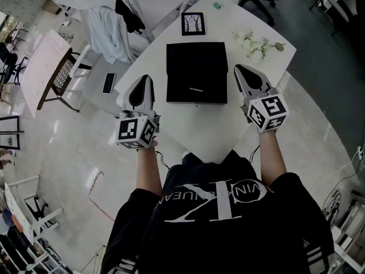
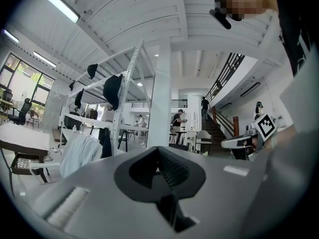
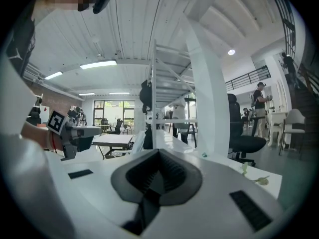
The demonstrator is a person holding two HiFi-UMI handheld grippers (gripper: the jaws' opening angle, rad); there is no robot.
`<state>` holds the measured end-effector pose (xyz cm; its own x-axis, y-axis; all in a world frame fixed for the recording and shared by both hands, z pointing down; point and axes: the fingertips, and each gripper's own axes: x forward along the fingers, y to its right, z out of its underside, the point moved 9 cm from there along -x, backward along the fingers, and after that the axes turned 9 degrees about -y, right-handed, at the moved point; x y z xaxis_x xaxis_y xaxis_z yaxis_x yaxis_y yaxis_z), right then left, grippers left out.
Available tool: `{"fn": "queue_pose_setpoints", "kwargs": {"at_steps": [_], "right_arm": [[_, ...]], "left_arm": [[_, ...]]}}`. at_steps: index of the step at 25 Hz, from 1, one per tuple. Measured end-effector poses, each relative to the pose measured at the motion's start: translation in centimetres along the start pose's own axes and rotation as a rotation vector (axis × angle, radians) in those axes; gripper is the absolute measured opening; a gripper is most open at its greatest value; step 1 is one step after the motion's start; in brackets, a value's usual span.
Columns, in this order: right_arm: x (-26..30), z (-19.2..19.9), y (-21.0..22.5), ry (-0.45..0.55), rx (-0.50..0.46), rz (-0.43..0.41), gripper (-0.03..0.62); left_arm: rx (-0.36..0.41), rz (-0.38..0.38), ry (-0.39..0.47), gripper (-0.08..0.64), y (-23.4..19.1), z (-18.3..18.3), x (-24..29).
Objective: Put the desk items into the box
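- Sitting in the middle of the white table (image 1: pixel 194 124), a black box (image 1: pixel 197 73) is seen. Its top is a flat dark square with a small pale strip by the near edge.
- The left gripper (image 1: pixel 146 79) is held just left of the box, over the left edge of the table. It is not touching the box.
- Its jaws are pressed together, and nothing is held between them.
- The right gripper (image 1: pixel 239 68) is held just right of the box. It is apart from the box too.
- Its jaws are pressed together as well, and nothing is caught in them.
- A marker cube (image 1: pixel 137 131) is seen at the near end of the left gripper, and another marker cube (image 1: pixel 268 113) at the near end of the right one.
- A framed picture (image 1: pixel 193 23) is laid flat on the table, just past the far edge of the box.
- White flowers (image 1: pixel 256 43) are laid on the far right part of the table, past the right gripper.
- A small green thing (image 1: pixel 217 5) is seen near the far corner of the table. What it is cannot be told.
- A dark phone (image 1: pixel 108 83) is seen on a lower white surface, left of the table.
- All these things are outside the box.
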<state>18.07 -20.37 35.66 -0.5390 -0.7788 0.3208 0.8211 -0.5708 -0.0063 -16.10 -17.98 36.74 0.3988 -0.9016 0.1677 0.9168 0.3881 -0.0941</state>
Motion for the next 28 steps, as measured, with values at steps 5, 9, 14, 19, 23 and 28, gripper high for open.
{"fn": "queue_pose_setpoints", "kwargs": {"at_steps": [5,9,14,19,23,28], "right_arm": [[-0.02,0.26,-0.09,-0.003,0.003,0.002,0.014],[-0.14,0.40,-0.19,-0.006,0.005,0.002,0.014],[0.02,0.68,-0.05,-0.008,0.009,0.002,0.014],[0.16,0.76,-0.19,-0.009,0.012,-0.004,0.014],[0.05,0.86,-0.21,-0.011,0.014,-0.005,0.014],[0.19,0.92,-0.11,-0.013,0.018,-0.005,0.014]], "left_arm": [[-0.001,0.001,-0.002,0.011,-0.05,0.10,-0.01],[-0.002,0.000,-0.005,0.011,-0.08,0.21,-0.14],[-0.003,0.002,-0.008,0.011,-0.11,0.45,0.12],[-0.003,0.005,-0.011,0.011,-0.14,0.53,0.16],[-0.005,0.007,-0.016,0.011,0.02,0.67,0.10],[-0.005,0.010,-0.020,0.011,0.04,0.72,0.29]]}}
